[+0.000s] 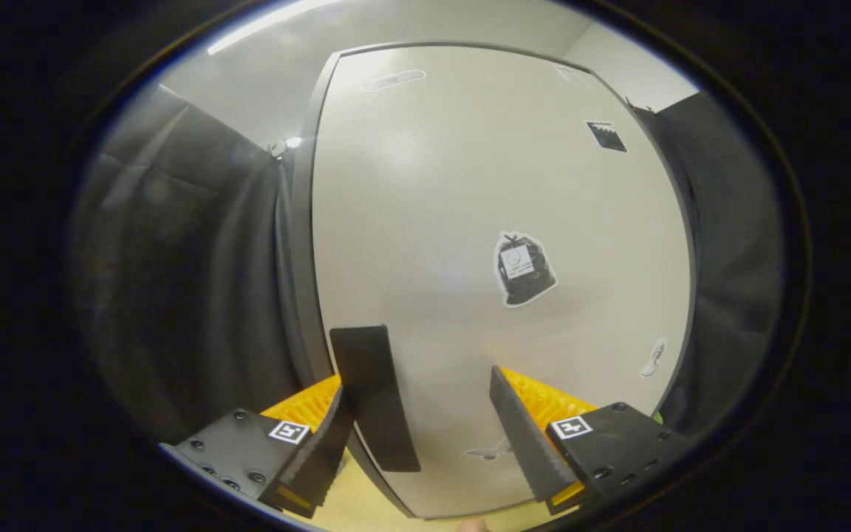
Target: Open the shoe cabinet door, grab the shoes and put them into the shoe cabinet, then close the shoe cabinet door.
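beige cabinet door (pixel 470 222) shut; tongs (pixel 425 436) spread before handle (pixel 374 395).

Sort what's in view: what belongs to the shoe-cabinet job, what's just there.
Job:
- large pale flat shoe cabinet door, shut
- black flat door handle, between the open tool's fingers

Just there:
- black bin-bag sticker on the door
- black cloth wall beside it

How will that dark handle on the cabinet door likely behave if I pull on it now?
The handle looks flat and rigid, so it probably won't flex. Its smooth face may slip; the open gripper has one finger beside it. The cabinet door, a wide flat panel, should likely swing rather than bend.
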The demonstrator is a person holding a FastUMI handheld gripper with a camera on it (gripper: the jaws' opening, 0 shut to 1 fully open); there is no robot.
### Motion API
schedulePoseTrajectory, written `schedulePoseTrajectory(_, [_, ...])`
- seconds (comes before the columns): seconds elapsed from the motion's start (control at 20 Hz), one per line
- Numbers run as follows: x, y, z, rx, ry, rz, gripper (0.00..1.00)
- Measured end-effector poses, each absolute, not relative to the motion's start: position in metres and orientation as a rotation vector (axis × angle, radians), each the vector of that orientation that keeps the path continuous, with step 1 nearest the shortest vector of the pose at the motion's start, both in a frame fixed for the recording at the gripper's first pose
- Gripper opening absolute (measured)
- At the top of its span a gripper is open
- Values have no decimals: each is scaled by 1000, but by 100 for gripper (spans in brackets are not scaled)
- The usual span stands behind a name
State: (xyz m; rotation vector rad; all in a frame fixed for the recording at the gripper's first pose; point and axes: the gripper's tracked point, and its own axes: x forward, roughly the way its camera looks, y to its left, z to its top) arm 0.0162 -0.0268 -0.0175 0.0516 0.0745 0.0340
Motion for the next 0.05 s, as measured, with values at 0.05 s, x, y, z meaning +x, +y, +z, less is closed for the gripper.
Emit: schedulePoseTrajectory(0.05, [15, -27, -19, 54, 78, 36, 100])
